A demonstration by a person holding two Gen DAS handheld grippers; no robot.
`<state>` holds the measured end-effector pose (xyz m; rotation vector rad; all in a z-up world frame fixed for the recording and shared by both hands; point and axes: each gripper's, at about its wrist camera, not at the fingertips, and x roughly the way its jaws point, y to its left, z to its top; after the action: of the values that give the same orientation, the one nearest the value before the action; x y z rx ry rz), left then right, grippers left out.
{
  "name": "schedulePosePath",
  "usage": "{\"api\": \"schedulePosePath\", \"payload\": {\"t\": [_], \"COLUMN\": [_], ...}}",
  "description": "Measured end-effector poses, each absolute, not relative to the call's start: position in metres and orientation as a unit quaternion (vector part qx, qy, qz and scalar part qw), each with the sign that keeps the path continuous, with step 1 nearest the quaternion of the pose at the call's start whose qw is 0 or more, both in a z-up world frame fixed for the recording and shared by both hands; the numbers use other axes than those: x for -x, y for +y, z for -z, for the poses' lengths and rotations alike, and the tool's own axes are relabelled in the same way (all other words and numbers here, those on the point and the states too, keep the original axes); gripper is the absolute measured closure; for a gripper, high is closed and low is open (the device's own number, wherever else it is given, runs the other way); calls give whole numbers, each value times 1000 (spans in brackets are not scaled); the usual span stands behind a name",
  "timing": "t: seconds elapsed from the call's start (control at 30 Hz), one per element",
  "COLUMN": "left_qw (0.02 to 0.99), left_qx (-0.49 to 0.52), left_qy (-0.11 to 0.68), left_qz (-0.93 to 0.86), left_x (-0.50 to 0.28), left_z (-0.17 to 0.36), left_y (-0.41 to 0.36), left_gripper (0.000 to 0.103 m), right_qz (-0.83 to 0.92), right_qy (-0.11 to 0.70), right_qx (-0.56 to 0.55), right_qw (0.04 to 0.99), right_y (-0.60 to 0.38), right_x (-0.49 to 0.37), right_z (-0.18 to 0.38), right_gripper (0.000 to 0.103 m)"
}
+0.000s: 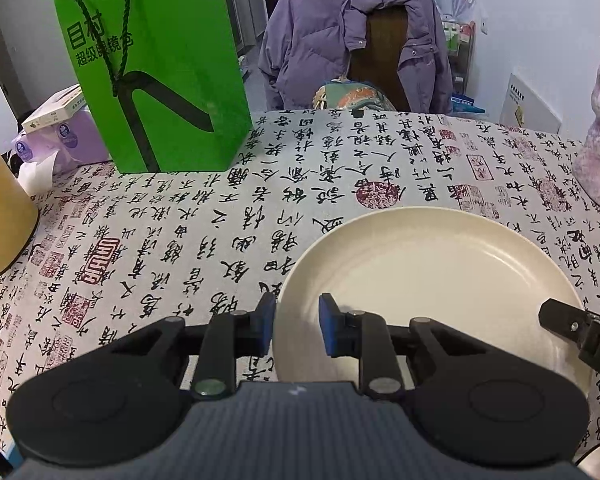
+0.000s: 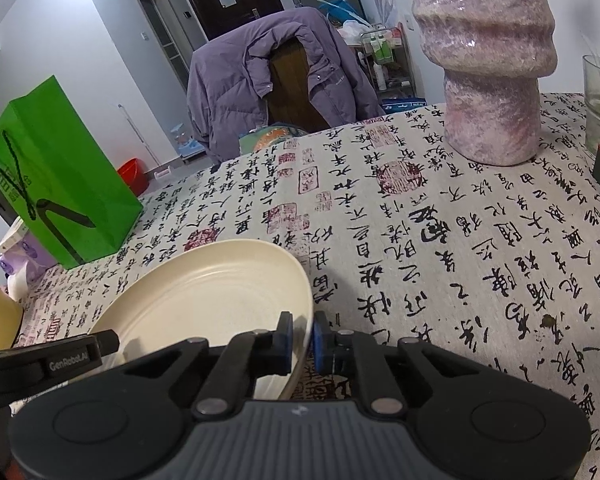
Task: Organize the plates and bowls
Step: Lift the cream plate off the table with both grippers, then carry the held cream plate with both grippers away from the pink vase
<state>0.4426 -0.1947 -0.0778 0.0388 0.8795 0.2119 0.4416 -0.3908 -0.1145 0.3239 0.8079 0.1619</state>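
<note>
- Calligraphy-print cloth covers the surface [image 1: 204, 216], and a cream plate [image 1: 428, 280] sits on it, on the near side of the green paper bag [image 1: 160, 68] and toward the pink vase [image 2: 488, 60].
- At the plate's right rim, the right hand-held gripper [image 2: 302, 338] is nearly closed, with one blue pad inside the rim and one outside. It appears to be pinching that edge, which looks tipped up off the cloth.
- At the plate's left rim, the left hand-held gripper [image 1: 296, 328] straddles the edge, but a clear gap shows between its inner pad and the rim, so I judge it is not yet gripping.
- To do this step well, close the left pads squarely on the rim before lifting, so both sides share the load.
- Raise both sides together and keep the plate level; a one-sided pinch on a smooth rim may slip.
- Carry it clear of the bag and the vase.
</note>
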Motion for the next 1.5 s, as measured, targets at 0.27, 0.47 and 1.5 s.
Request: {"api": "schedulePosePath", "payload": {"t": [0.27, 0.47, 1.5], "left_qw": [904, 908, 926], "left_qx": [-21, -20, -18], "left_qy": [415, 403, 363], "left_qz": [-105, -108, -101], "left_x": [-437, -431, -390], "left_z": [73, 65, 19], "left_y": [-191, -188, -169], "left_gripper": [86, 86, 86], "right_qz": [-84, -92, -125], "right_qy": [375, 365, 289], "right_qx": [-157, -160, -170], "right_qw": [910, 913, 934], "right_y": [-390, -389, -378], "right_x": [-435, -433, -393], "right_z": [105, 100, 52], "right_gripper": [93, 93, 93]}}
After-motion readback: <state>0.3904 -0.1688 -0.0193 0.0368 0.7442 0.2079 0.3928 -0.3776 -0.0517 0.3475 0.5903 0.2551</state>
